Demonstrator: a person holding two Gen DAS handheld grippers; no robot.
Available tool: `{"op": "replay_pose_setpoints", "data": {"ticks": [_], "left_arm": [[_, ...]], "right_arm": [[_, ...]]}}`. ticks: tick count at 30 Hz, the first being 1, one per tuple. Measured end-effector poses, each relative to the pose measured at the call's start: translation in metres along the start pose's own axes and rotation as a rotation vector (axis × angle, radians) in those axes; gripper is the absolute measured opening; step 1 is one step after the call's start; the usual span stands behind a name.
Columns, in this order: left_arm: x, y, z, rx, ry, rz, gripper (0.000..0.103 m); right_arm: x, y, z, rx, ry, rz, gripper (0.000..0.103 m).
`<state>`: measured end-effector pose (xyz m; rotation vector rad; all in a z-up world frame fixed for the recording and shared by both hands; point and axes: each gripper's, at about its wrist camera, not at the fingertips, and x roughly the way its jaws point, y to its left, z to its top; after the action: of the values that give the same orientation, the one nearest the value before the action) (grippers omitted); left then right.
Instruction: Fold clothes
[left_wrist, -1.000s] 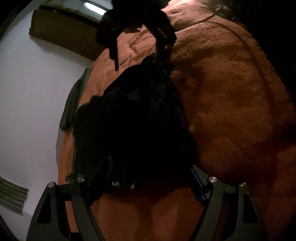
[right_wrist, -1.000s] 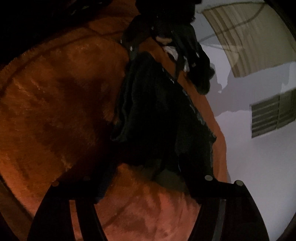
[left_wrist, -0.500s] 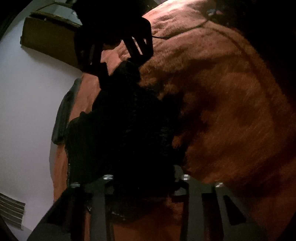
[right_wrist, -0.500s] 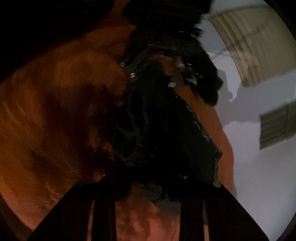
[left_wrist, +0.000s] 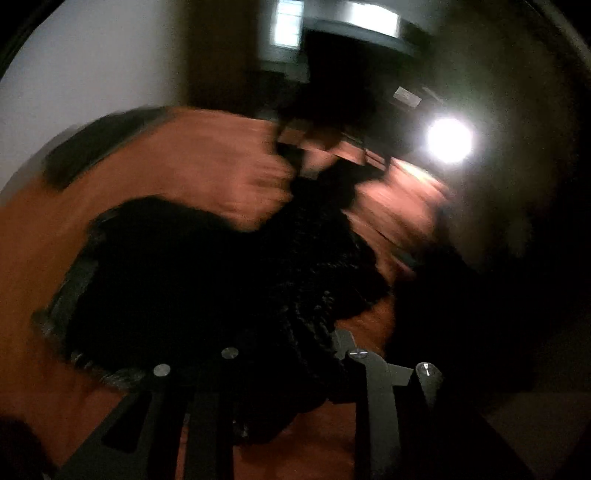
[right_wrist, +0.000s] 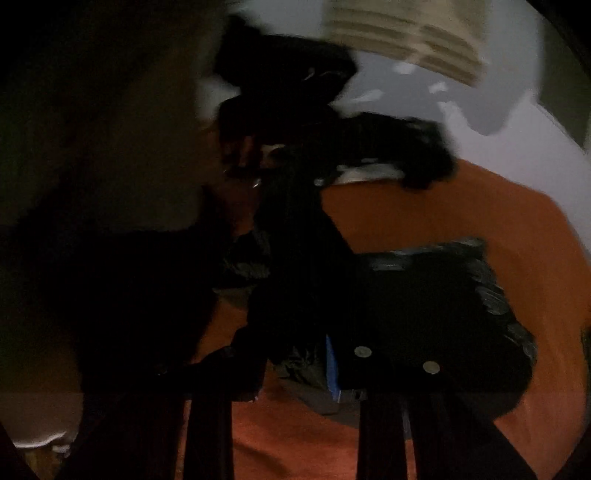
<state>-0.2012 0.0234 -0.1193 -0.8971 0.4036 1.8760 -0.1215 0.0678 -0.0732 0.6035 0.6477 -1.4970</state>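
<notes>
- The left gripper (left_wrist: 291, 369) points down at a slant toward the orange blanket (left_wrist: 177, 177), and its jaws are closed on a bunch of the black garment (left_wrist: 207, 280).
- The right gripper (right_wrist: 295, 365) is tilted down the same way; its jaws are also closed on the black garment (right_wrist: 424, 295), with a blue pad (right_wrist: 332, 369) showing just beside the cloth.
- In the left wrist view, the right gripper (left_wrist: 325, 170) appears at the far end of the garment, dark and blurred.
- In the right wrist view, the left gripper (right_wrist: 280, 162) is at the far end, with a black-sleeved arm (right_wrist: 388, 140) behind it.
- The garment is stretched between the two grippers as a dark ridge, and the rest of it hangs to one side and lies on the blanket.
- The cloth looks thick and a little fuzzy, perhaps knitted, but the pictures are too dark and blurred to be sure.
- A bright lamp (left_wrist: 448, 140) shines at the far right in the left wrist view.
</notes>
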Motion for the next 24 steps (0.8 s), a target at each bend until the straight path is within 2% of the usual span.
{"op": "replay_pose_setpoints", "data": {"ticks": [2, 4, 7, 11, 14, 17, 19, 20, 23, 24], "left_arm": [[-0.004, 0.041, 0.012, -0.151, -0.049, 0.108, 0.028], [-0.004, 0.079, 0.027, -0.291, -0.068, 0.169, 0.029], [0.007, 0.131, 0.034, -0.489, -0.069, 0.218, 0.029], [0.040, 0.209, 0.031, -0.767, -0.072, 0.176, 0.029], [0.060, 0.261, 0.018, -0.970, -0.080, 0.095, 0.029], [0.082, 0.295, 0.006, -1.072, -0.033, 0.063, 0.030], [0.099, 0.309, 0.000, -1.091, 0.021, 0.078, 0.033], [0.101, 0.310, -0.003, -1.096, 0.030, 0.090, 0.033], [0.089, 0.311, -0.017, -1.137, -0.012, 0.086, 0.040], [0.082, 0.312, -0.023, -1.158, -0.038, 0.074, 0.047]], "right_arm": [[-0.001, -0.048, 0.010, 0.105, -0.038, -0.070, 0.024], [-0.002, -0.091, 0.017, 0.209, -0.058, -0.117, 0.024], [0.006, -0.159, 0.010, 0.439, -0.065, -0.083, 0.024], [0.023, -0.248, -0.021, 0.802, -0.115, -0.039, 0.024], [0.046, -0.299, -0.041, 0.958, -0.147, -0.029, 0.024], [0.073, -0.333, -0.073, 1.125, -0.133, 0.000, 0.026], [0.092, -0.345, -0.099, 1.237, -0.102, 0.011, 0.034], [0.094, -0.348, -0.109, 1.285, -0.104, 0.027, 0.044], [0.095, -0.355, -0.136, 1.421, -0.126, 0.085, 0.047], [0.088, -0.353, -0.137, 1.415, -0.126, 0.054, 0.048]]}}
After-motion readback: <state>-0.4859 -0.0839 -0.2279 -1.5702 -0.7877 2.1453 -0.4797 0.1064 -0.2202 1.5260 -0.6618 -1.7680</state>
